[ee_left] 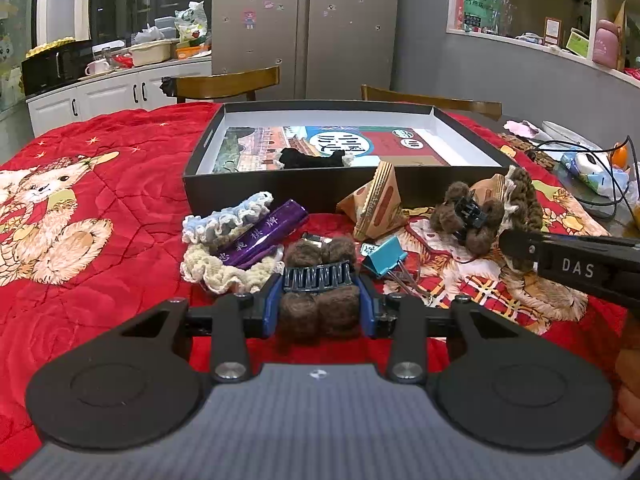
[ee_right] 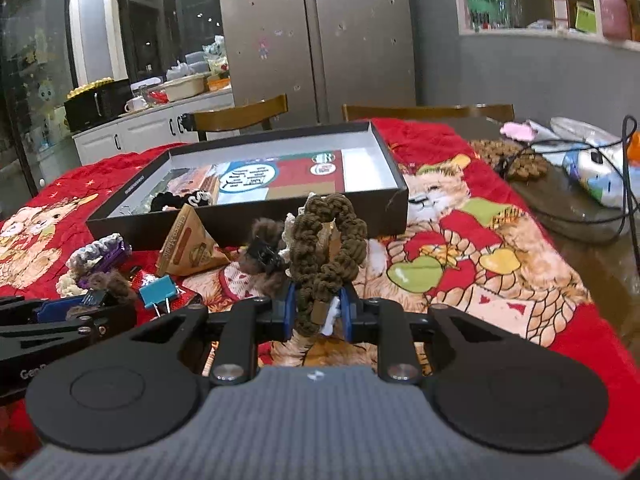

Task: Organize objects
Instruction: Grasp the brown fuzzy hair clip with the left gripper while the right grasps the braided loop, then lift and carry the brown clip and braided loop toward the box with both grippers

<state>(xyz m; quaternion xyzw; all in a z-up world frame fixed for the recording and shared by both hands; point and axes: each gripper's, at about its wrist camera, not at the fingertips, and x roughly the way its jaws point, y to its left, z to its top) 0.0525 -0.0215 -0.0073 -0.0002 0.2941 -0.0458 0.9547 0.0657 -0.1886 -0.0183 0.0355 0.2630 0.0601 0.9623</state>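
The left gripper (ee_left: 320,308) clenches a brown furry hair claw (ee_left: 318,304); the right gripper (ee_right: 318,314) grasps a brown crocheted scrunchie (ee_right: 326,248); the black box (ee_left: 248,192) sits far behind.

Steel fridge (ee_left: 306,28), wooden chairs (ee_left: 224,84), black microwave (ee_left: 56,66) behind.

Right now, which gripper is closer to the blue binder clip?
Left. The left gripper, clamped on a furry hair claw, sits right beside the blue binder clip; the right gripper holds a brown scrunchie farther off.
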